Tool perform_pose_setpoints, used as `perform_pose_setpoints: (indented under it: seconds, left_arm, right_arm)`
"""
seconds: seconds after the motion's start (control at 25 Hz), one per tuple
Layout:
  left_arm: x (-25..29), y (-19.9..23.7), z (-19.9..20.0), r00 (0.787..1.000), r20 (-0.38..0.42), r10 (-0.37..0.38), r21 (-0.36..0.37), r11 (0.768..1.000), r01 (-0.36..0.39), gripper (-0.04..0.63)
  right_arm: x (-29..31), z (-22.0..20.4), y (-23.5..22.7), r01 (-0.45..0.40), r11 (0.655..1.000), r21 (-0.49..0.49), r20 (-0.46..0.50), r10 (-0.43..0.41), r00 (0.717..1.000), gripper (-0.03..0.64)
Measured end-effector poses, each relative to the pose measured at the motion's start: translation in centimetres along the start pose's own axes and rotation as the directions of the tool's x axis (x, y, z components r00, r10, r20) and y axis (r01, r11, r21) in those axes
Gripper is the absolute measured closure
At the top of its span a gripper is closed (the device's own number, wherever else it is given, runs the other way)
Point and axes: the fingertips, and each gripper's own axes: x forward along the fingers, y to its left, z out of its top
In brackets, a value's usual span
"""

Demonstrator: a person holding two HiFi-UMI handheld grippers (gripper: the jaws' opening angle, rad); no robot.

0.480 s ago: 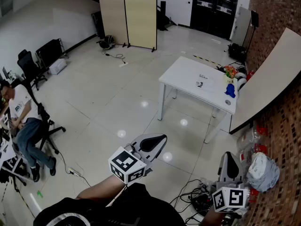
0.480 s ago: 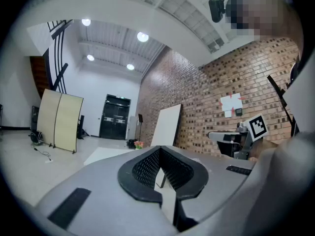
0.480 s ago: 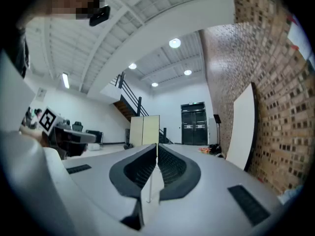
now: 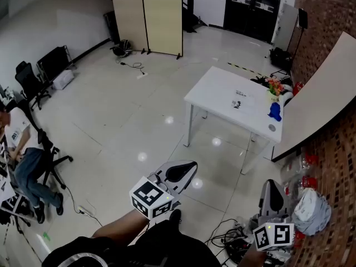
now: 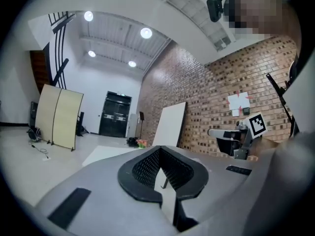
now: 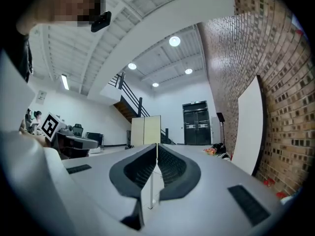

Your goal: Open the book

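I hold a gripper in each hand, both pointing level across a large room with a pale tiled floor (image 4: 111, 121).

The left gripper (image 4: 186, 168) sits low in the middle of the head view, with its marker cube (image 4: 151, 197) nearest me. In the left gripper view its jaws are pressed together at the tips (image 5: 160, 149), with nothing between them.

The right gripper (image 4: 270, 191) is low at the right edge, above a tangle of cables (image 4: 233, 235) on the floor. In the right gripper view its jaws are also pressed together (image 6: 157, 145) and hold nothing.

Well ahead of both grippers stands a white desk (image 4: 217, 90), next to a brick wall (image 4: 328, 15). A large white board (image 4: 317, 93) leans against that wall. On the desk lies a flat white item with dark print (image 4: 241, 102), which may be the book, though it is too small to tell. Close by, toward the desk's wall side, are a blue object (image 4: 274, 111) and something orange and green (image 4: 272, 86).

Neither gripper is near the desk.

Farther back stand a beige folding screen (image 4: 149, 16) and black double doors (image 4: 253, 10). A person (image 4: 25, 166) sits on an office chair at the far left.
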Motion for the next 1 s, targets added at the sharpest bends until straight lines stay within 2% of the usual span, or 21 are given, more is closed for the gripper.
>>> perform_pose_setpoints:
  seconds: [0.28,0.48,0.64,0.8,1.0]
  left_arm:
    - [6.4,8.0,1.4,0.997,0.006,-0.076,0.005,0.997,0.076,0.598]
    - [10.9,13.0,1.4,0.996,-0.004,-0.087,-0.021,0.996,0.087,0.598]
    - [14.5,15.0,1.3,0.994,-0.010,-0.108,-0.040,0.993,0.107,0.598]
    - [19.3,17.0,0.5,0.994,-0.051,-0.102,-0.048,0.994,0.099,0.598]
    - [27.3,18.6,1.4,0.997,-0.031,-0.069,-0.024,0.997,0.068,0.598]
  right_arm:
    - [9.8,-0.1,-2.1,0.061,0.998,0.022,-0.027,-0.061,0.998,0.614]
    - [15.3,-0.2,-3.6,0.092,0.996,0.017,-0.042,-0.091,0.995,0.614]
    - [18.8,-0.8,-5.8,0.098,0.995,0.024,-0.064,-0.097,0.993,0.614]
    - [22.8,-1.8,-8.8,0.077,0.997,0.026,-0.086,-0.075,0.994,0.614]
    - [27.9,-2.3,-15.1,0.045,0.998,0.037,-0.076,-0.042,0.996,0.614]
